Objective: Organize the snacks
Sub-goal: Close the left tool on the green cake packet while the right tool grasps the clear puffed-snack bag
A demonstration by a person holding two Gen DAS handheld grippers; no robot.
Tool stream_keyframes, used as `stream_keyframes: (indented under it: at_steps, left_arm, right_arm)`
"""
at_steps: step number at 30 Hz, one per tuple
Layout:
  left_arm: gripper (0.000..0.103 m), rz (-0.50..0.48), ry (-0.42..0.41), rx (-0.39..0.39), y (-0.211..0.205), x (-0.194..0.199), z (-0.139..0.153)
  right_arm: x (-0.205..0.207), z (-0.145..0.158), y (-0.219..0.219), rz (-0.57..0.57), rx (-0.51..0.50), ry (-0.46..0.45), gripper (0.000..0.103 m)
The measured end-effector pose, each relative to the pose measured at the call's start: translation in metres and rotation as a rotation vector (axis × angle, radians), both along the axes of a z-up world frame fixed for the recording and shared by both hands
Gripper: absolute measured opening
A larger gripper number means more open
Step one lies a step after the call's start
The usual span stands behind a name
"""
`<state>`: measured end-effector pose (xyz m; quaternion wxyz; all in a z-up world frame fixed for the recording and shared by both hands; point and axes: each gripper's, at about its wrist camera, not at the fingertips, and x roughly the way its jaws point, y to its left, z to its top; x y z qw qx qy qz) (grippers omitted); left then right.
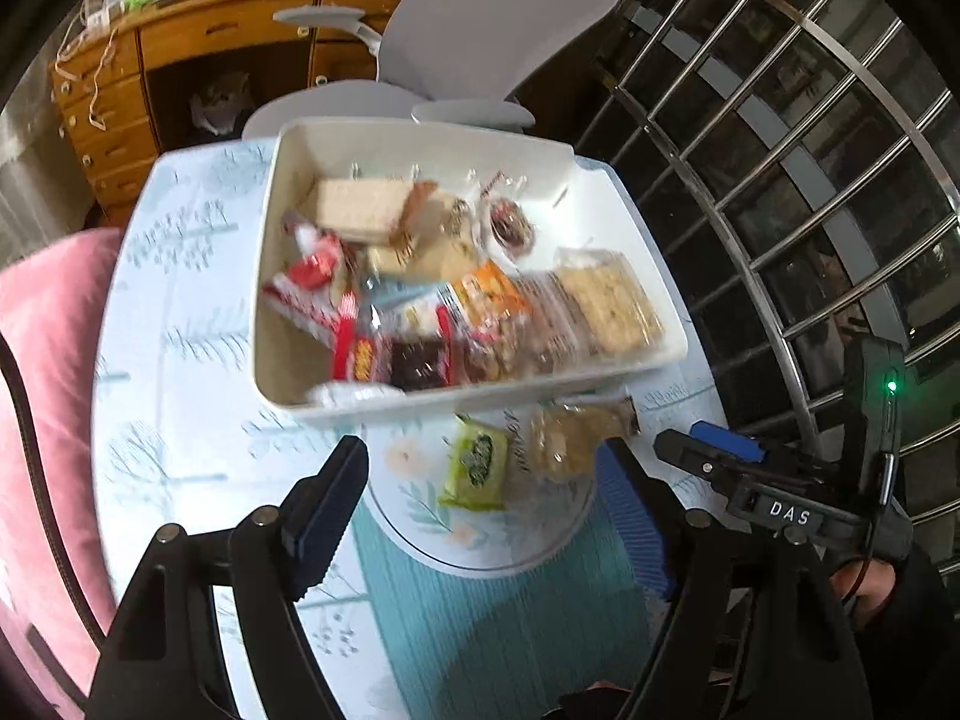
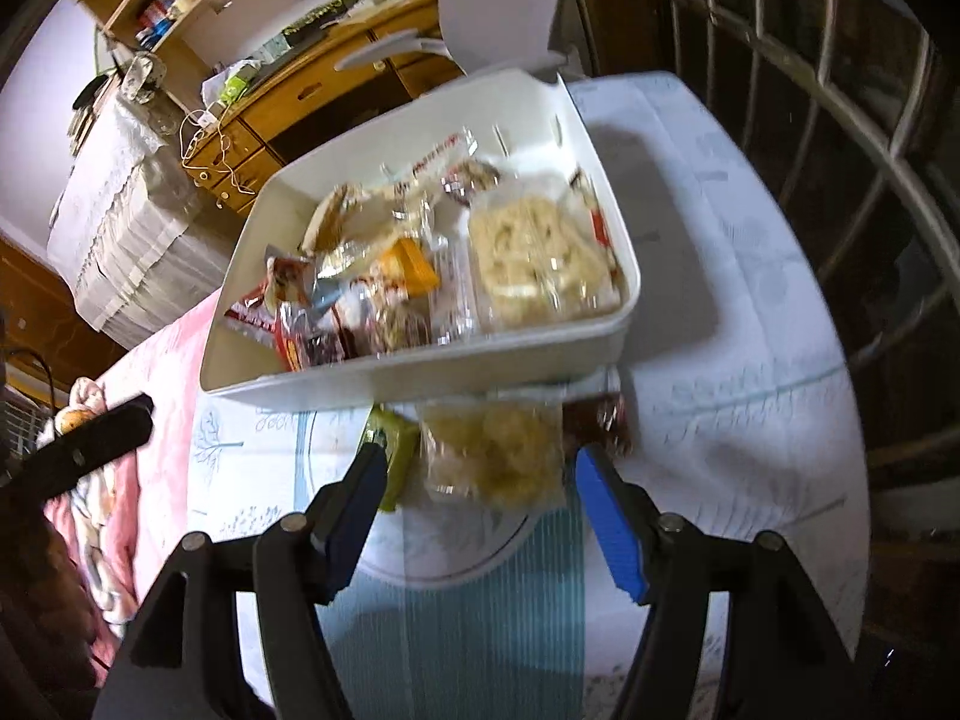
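White bin [image 1: 624, 360] sits on the surface [image 1: 180, 312], filled with wrapped snacks. Just in front of it lie a green packet [image 1: 477, 468] and a clear cookie bag [image 2: 498, 456]. Left claw [image 1: 480, 516] and right claw [image 2: 480, 504] both stand wide, holding nothing.

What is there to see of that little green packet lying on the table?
The small yellow-green foil snack packet has a dark green print in its middle. It looks sealed and lies flat on the pale floral tablecloth, just in front of the white plastic bin. A clear bag of pale biscuits lies beside it, seemingly touching.
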<state>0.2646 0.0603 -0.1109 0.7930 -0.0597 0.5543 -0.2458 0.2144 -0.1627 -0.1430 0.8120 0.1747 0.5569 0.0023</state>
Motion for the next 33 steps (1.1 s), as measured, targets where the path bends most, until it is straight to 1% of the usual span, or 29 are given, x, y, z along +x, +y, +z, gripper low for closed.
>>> stream_keyframes:
  at_steps: [3,5,8,11,14,19,23,27,30,33]
  left_arm:
    - [0.081,0.013,0.031,-0.009,-0.003,-0.008,-0.018]
    - [0.081,0.018,0.054,0.008,-0.007,-0.012,-0.035]
    - [0.081,0.016,0.063,0.034,-0.013,-0.017,-0.053]
    - [0.081,0.008,0.046,0.071,-0.018,-0.018,-0.069]
    - [0.081,-0.009,0.002,0.127,-0.027,-0.019,-0.082]
    - [0.081,-0.061,-0.046,0.155,-0.043,-0.021,-0.097]
    - [0.081,-0.101,-0.087,0.193,-0.057,-0.025,-0.108]
    - [0.081,-0.140,-0.143,0.242,-0.073,-0.028,-0.114]
    - [0.081,-0.152,-0.145,0.262,-0.081,-0.026,-0.121]
    - [0.081,-0.159,-0.137,0.265,-0.084,-0.023,-0.126]
  right_arm:
    - [-0.004,-0.010,-0.004,-0.022,0.058,0.036,0.072]
    - [-0.007,-0.018,-0.007,-0.043,0.099,0.061,0.073]
    - [-0.007,-0.029,-0.009,-0.079,0.152,0.088,0.077]
    - [-0.005,-0.040,-0.009,-0.110,0.176,0.115,0.080]
    - [0.001,-0.054,-0.007,-0.137,0.196,0.154,0.084]
    - [0.009,-0.067,-0.007,-0.176,0.187,0.187,0.090]
    - [0.018,-0.077,-0.004,-0.186,0.160,0.229,0.090]
    - [0.026,-0.083,0.003,-0.179,0.119,0.251,0.091]
    - [0.033,-0.087,0.008,-0.170,0.086,0.266,0.091]
    - [0.038,-0.090,0.015,-0.164,0.056,0.276,0.091]
